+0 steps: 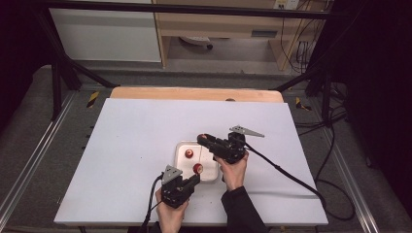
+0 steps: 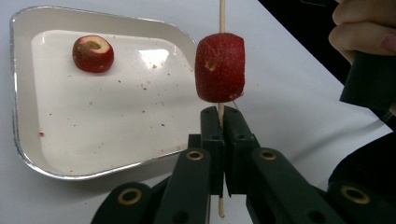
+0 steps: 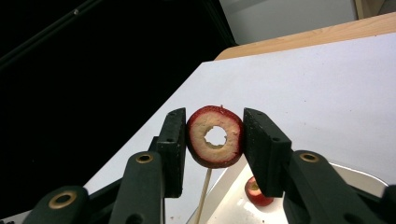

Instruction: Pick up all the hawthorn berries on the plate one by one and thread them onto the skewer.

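One cored hawthorn (image 2: 220, 67) is already threaded on the skewer (image 2: 222, 14) clamped upright in the left gripper (image 2: 219, 128). The right gripper (image 3: 214, 140) pinches a second fruit (image 3: 215, 136) above the skewer; a third (image 2: 93, 53) waits on the far tray (image 2: 28, 140).

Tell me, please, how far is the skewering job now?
Done: one fruit sits on the skewer, clamped by the left gripper. In hand: the right gripper holds a cored fruit by the skewer's tip. Left: one fruit waits in the tray.
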